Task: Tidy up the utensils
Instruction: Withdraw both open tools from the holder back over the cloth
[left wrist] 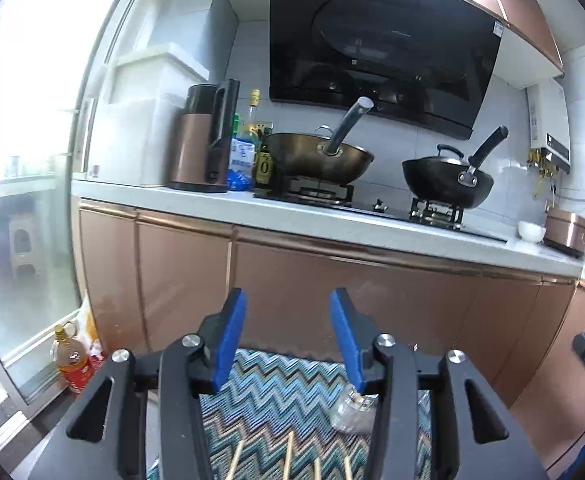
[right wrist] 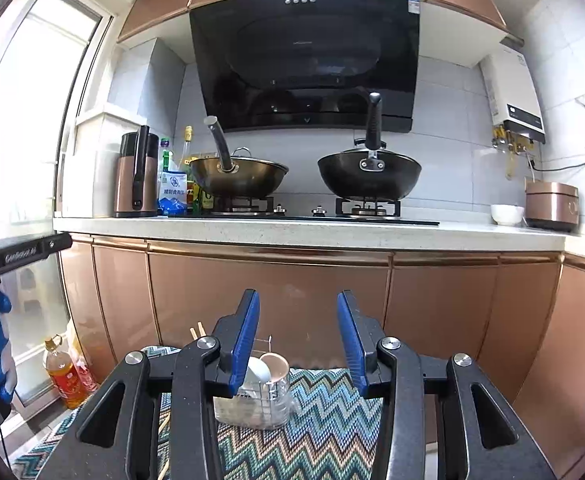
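Nearest the cameras, the left gripper [left wrist: 288, 312] is seen with its blue-padded jaws spread apart and nothing between them, and the right gripper [right wrist: 298, 312] is likewise held released and empty. Beneath both, a zigzag-patterned teal and brown woven cloth [right wrist: 324, 432] is spread. On that cloth, thin pale wooden chopsticks [left wrist: 288, 456] are laid close below the left gripper, their ends cut off by the frame edge. Further along the cloth, a clear utensil holder with a wire frame [right wrist: 260, 400] is stood upright, partly hidden by the right gripper's left finger; a white spoon [right wrist: 258, 370] and a copper-coloured round cup [right wrist: 275, 364] are held inside it, and two chopstick tips [right wrist: 197, 330] are seen just left of it. Beyond the cloth, copper-fronted cabinets [right wrist: 268, 300] are topped by a pale stone counter [right wrist: 292, 234]. On it, a bronze wok [right wrist: 238, 178] and a black wok [right wrist: 368, 178] are set on burners.
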Demonstrator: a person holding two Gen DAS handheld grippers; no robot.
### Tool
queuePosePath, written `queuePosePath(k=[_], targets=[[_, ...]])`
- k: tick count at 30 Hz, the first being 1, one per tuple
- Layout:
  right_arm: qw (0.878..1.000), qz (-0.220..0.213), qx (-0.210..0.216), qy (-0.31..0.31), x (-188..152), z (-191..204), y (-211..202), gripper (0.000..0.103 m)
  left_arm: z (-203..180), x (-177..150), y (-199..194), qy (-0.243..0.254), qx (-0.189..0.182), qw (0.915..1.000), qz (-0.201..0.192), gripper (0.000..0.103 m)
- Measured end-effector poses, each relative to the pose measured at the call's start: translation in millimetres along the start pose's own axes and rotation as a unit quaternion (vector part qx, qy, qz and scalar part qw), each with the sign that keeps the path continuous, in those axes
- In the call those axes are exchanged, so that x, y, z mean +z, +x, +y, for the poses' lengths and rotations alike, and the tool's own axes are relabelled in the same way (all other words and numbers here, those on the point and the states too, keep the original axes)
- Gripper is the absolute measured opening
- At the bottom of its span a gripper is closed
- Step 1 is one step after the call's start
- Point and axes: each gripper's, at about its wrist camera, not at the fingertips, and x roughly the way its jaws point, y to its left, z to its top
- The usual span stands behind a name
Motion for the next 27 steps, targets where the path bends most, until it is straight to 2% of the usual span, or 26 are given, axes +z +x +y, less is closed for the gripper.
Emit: queuePosePath(k=[5, 18, 23, 27], targets=[[1.000, -0.004, -0.009, 0.015, -1.0, -8.7, -16.3, 0.043, 14.3, -11.7, -15.8, 0.014, 0.014, 0.9998, 0.007, 0.044], [0.998, -0.018, -0.032, 0.049, -6.7, -35.8, -47.6, 0.048, 59.5, -28.5, -37.7, -0.012, 0.047, 0.9986, 0.023, 0.046], [0.998, -0.008, -0.038, 0.056, -13.4, -43.8, -48.4, 0.048, 78.1, -33.8, -39.2, -0.028, 0.062, 0.9973, 0.025, 0.046], [0.998, 0.007, -0.032, 0.062, -21.9, -46.5, -43.4, 0.048, 89.0, -41.6, -30.8, -0.038, 0.067, 0.9960, 0.046, 0.046]])
